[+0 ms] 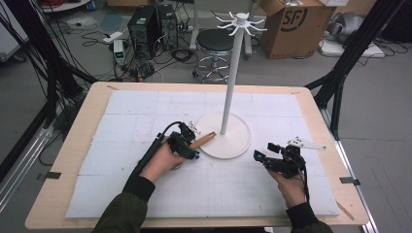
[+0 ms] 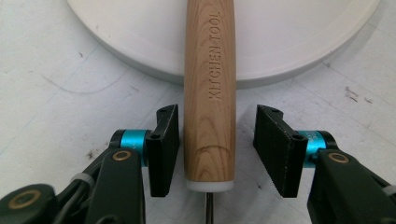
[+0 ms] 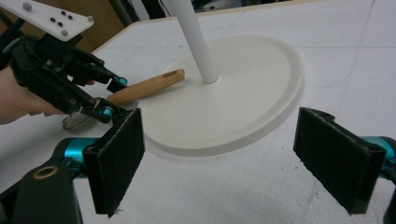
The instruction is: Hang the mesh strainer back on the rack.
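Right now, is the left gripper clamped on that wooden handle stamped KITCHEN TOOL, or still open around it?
Open. The left gripper straddles the wooden handle, with a clear gap on the right and its left pad at most touching it.

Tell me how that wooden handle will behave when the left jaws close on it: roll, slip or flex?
The handle looks like rigid solid wood, so it probably won't flex. It is round and smooth, so it may roll or slip until both pads of the left gripper, now open on either side, press it. Its far end rests on the stand base, so it may pivot there.
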